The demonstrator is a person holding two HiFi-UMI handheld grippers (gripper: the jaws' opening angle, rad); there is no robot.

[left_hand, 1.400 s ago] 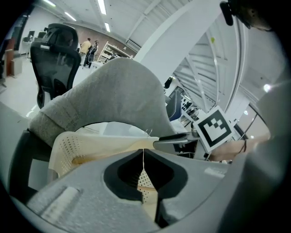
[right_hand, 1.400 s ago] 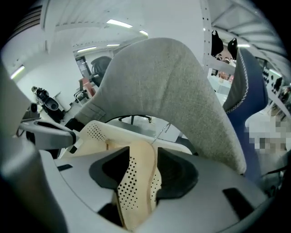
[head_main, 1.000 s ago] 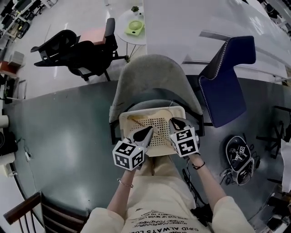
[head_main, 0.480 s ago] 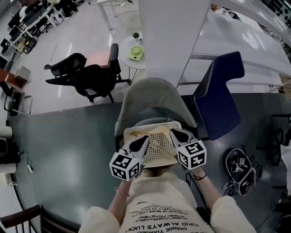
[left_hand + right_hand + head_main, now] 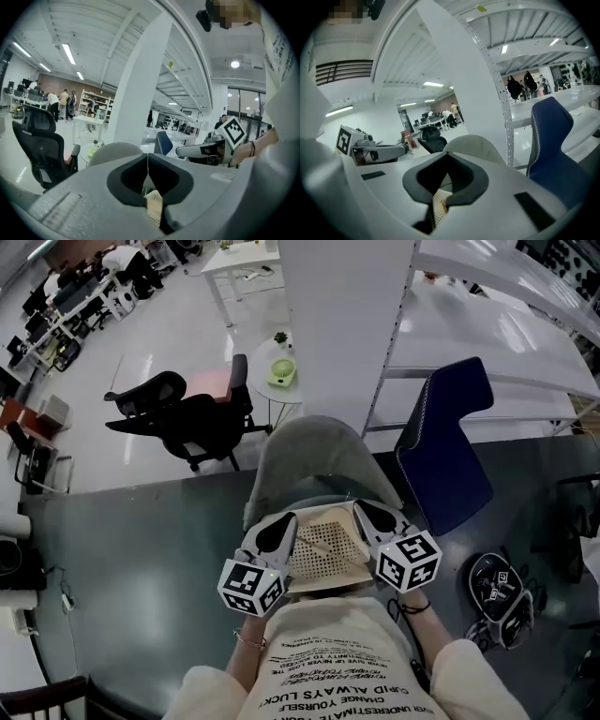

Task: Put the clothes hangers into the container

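Container (image 5: 319,570) gripped at both sides.
Left gripper (image 5: 277,532) and right gripper (image 5: 367,518) clamp opposite rims; uneven lifting could tip the hanger (image 5: 330,548) out.

Head view overhead – gripper views forward (sharing chair (image 5: 314,460) (image 5: 115,152) (image 5: 476,143)).

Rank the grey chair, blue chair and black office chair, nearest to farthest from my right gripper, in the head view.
1. Grey chair, directly ahead of the right gripper.
2. Blue chair, off to its right.
3. Black office chair, far left.
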